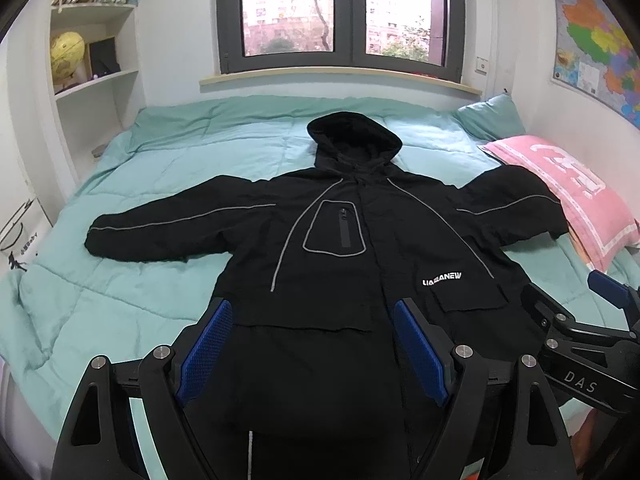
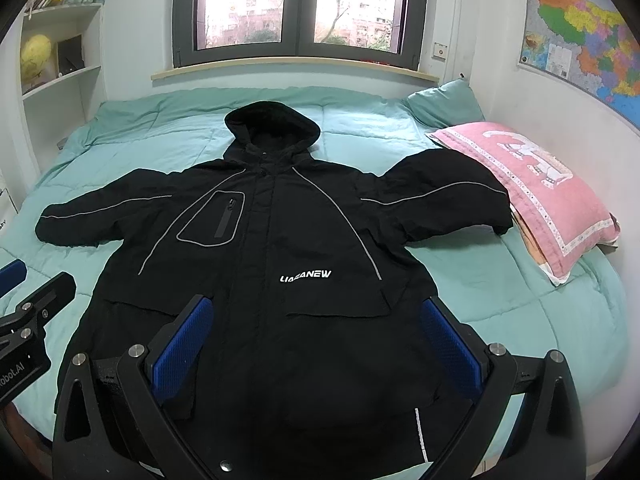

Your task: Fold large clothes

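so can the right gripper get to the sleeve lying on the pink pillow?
Probably yes. The right gripper is open above the jacket hem, and nothing lies between it and that sleeve.

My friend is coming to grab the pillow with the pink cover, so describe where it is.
Look at the bed under the window. The pink pillow lies along its right side below the wall map, touching the black jacket's sleeve. The teal pillow behind it matches the bedding.

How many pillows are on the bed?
2: a pink pillow at the bed's right side, under the jacket's sleeve end, and a teal pillow behind it by the wall. Others may be hidden.
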A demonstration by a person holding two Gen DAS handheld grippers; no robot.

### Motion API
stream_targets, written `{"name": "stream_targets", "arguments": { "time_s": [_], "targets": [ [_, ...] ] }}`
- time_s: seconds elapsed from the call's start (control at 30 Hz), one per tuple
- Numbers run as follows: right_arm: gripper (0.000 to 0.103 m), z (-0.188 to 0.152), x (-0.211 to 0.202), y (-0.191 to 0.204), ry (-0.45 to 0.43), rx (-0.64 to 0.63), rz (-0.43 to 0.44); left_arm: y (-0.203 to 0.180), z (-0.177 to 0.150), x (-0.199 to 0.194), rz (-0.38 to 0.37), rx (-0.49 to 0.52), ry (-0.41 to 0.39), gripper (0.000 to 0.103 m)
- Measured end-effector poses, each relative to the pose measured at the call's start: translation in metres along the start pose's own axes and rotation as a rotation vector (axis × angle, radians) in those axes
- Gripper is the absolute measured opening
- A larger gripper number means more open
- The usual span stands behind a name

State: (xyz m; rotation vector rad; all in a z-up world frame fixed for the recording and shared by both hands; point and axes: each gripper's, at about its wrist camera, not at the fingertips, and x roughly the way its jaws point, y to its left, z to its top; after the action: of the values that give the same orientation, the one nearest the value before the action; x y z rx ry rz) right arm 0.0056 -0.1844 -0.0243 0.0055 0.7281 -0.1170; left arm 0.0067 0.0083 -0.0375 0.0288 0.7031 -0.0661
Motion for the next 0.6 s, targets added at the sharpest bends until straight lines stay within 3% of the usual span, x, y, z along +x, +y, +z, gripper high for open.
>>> {"name": "stream_targets", "arguments": {
  "time_s": [0.6],
  "targets": [
    [0.103, 0.0021, -0.0042, -0.0019, -0.019, 0.053, 0.002, 0.0017, 0.0104, -0.0086, -0.008, -0.010, -0.002, 0.084]
  ]
}}
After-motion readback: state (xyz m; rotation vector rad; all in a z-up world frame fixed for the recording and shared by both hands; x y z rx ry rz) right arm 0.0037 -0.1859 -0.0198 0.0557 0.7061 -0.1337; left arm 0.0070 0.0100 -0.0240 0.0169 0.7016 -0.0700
